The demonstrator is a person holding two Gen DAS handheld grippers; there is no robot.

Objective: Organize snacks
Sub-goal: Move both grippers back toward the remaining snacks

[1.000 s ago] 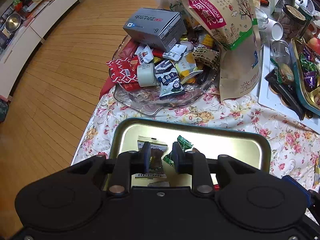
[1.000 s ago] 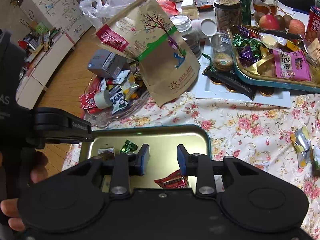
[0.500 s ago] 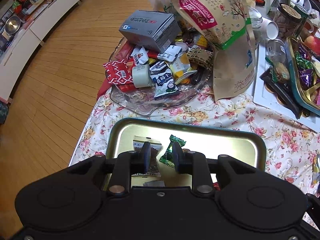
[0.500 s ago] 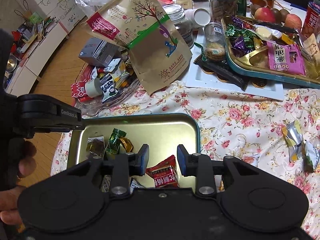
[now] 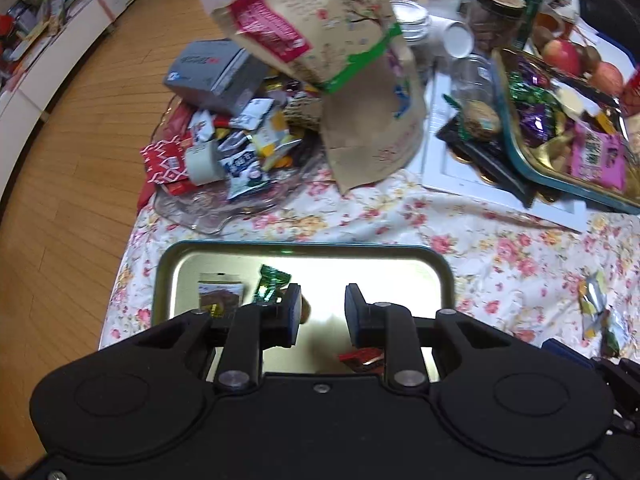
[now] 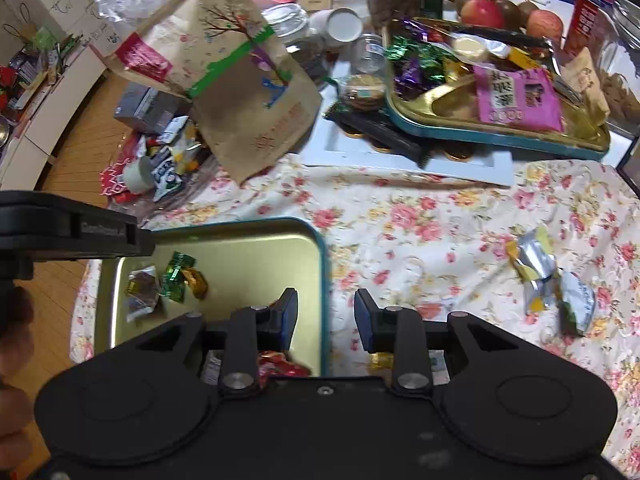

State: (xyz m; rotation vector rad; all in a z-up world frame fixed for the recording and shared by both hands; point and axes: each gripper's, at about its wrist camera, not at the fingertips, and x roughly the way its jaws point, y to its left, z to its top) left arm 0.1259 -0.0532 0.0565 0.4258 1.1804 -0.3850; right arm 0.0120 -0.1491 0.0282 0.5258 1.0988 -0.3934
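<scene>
Both the left gripper (image 5: 320, 312) and right gripper (image 6: 326, 316) are held spread and empty. Wrapped snacks (image 6: 176, 276) are gathered in the shallow gold metal tray (image 6: 256, 236), while loose foil packets (image 6: 548, 276) lie on the floral tablecloth (image 6: 420, 220), apparently awaiting collection.

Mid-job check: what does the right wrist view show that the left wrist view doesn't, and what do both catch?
Right wrist only: an amber-wrapped candy in the gold metal tray, and a gold-wrapped sweet on the floral tablecloth under the right gripper. Left wrist only: the open left gripper. Both: the green foil candy, red packet and tall kraft paper bag.
</scene>
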